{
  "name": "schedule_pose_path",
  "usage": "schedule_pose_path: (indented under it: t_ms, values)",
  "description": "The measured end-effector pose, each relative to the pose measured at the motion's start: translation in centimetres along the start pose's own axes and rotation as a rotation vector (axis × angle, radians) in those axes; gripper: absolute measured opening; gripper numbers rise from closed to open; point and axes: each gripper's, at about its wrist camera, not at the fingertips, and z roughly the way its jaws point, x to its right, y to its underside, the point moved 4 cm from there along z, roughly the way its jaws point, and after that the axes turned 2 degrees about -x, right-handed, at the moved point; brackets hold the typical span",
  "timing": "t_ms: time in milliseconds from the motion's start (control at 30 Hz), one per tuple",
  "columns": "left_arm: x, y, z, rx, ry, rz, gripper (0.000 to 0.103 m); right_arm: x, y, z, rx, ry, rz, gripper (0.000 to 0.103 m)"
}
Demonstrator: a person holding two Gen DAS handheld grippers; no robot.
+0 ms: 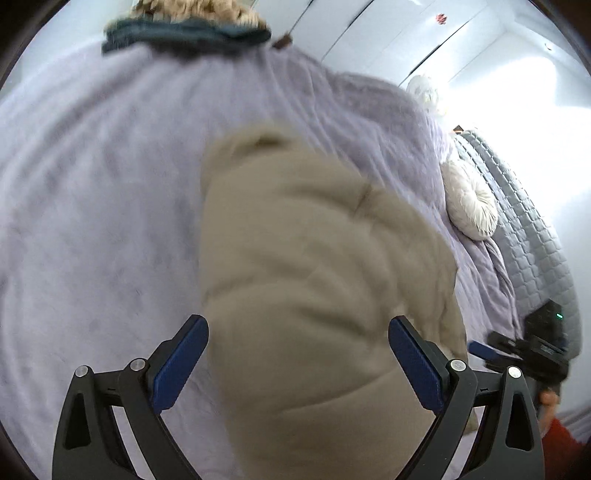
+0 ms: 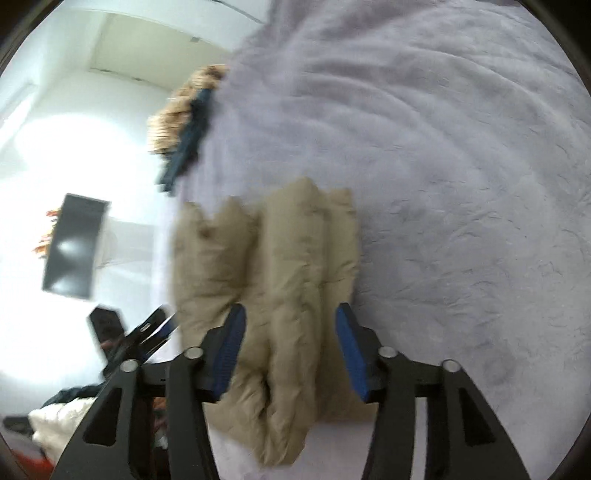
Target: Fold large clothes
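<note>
Left gripper [image 1: 298, 345]: two black fingers with blue ribbed pads [image 1: 181, 363], standing spread wide; nothing pinched, pads clear of the cloth; hanging over the near part of the jacket.
Right gripper [image 2: 290, 345]: two black fingers, blue ribbed pads [image 2: 231, 350], standing partly spread to either side of the folded bundle; frames blurred, pads not seen pressing on the cloth, nothing pinched.
Right gripper from the left wrist view: showing at the right edge [image 1: 480, 349], black body with one small green light; a hand [image 1: 548, 400] and a red sleeve [image 1: 565, 439] below it.
Left gripper from the right wrist view: showing at the lower left [image 2: 159, 325], dark and blurred.
Writing: none readable on grippers or cloth; blur too strong.
Puffer jacket [image 1: 314, 266]: one, beige, quilted in soft padded ribs, lying folded into a thick oblong bundle on the blanket, just ahead of both grippers, near the bed's edge; in the right wrist view [image 2: 280, 266] showing about three padded rolls side by side.
Blanket [image 1: 92, 206]: one, lilac, plush and fleecy, lying in shallow wrinkles across the bed.
Round cushion [image 1: 471, 201]: one, white, pleated, sitting at the blanket's right edge against a grey quilted headboard [image 1: 532, 221].
Far pile [image 1: 184, 26]: one tan woolly piece on one dark teal piece, lying at the far edge of the bed, well apart from the jacket.
Dark panel [image 2: 74, 247]: one, flat, rectangular, off the bed in the bright room beyond.
</note>
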Motion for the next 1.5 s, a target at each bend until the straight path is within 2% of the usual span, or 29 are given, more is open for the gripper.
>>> schedule_pose_path:
  t_ms: [67,133,200,233,267,300,367,467,567,733,833,900,1033,1100,1233,1500]
  values:
    - [2.1,-1.8,-0.4,0.032,-0.014,0.043,0.098,-0.5,0.5,0.0,-0.049,-0.083,-0.025,0.052]
    - [1.6,-3.4,-0.5,0.037,-0.005,0.077,0.098,-1.2,1.6,0.6,-0.106,-0.118,-0.036,0.052]
    - [4.0,-4.1,-0.2,0.036,0.012,0.108,0.099,-1.6,2.9,2.6,-0.154,-0.073,-0.052,0.052]
    - [5.2,-4.1,-0.1,0.034,0.018,0.12,0.098,-1.4,3.5,3.6,-0.174,-0.015,-0.06,0.047]
    - [6.3,-4.1,0.5,0.033,0.017,0.135,0.099,-1.1,3.9,4.4,-0.19,0.027,-0.066,0.031]
    - [5.9,-3.8,0.8,0.032,0.009,0.146,0.099,-0.8,4.3,4.9,-0.2,0.05,-0.067,0.024]
    - [7.5,-4.0,2.8,0.032,-0.035,0.174,0.099,0.4,5.7,5.2,-0.2,0.091,-0.048,0.017]
    - [8.4,-3.3,5.5,-0.006,-0.081,0.199,0.099,2.7,8.3,4.5,-0.206,0.142,-0.015,0.014]
    - [9.8,-2.3,8.4,-0.04,-0.141,0.267,0.099,5.3,10.1,4.0,-0.189,0.189,0.011,0.011]
    - [11.4,-1.0,11.1,-0.064,-0.233,0.363,0.099,8.4,12.2,3.9,-0.182,0.202,0.056,0.007]
    - [11.2,-0.8,10.9,-0.065,-0.233,0.36,0.099,9.4,13.0,3.3,-0.179,0.183,0.102,0.006]
    - [11.1,-0.8,10.3,-0.067,-0.236,0.352,0.099,9.8,12.4,3.8,-0.179,0.184,0.109,0.006]
    - [11.5,-0.2,8.0,-0.083,-0.245,0.337,0.099,9.5,12.6,3.6,-0.188,0.183,0.127,0.006]
    - [11.7,0.2,6.6,-0.082,-0.247,0.326,0.099,8.2,10.5,5.5,-0.186,0.18,0.137,0.006]
    - [11.7,1.5,4.2,-0.102,-0.252,0.292,0.099,7.4,9.9,3.7,-0.179,0.177,0.145,0.01]
    - [11.7,4.7,0.3,-0.138,-0.259,0.266,0.099,5.7,10.0,0.3,-0.163,0.231,0.119,0.011]
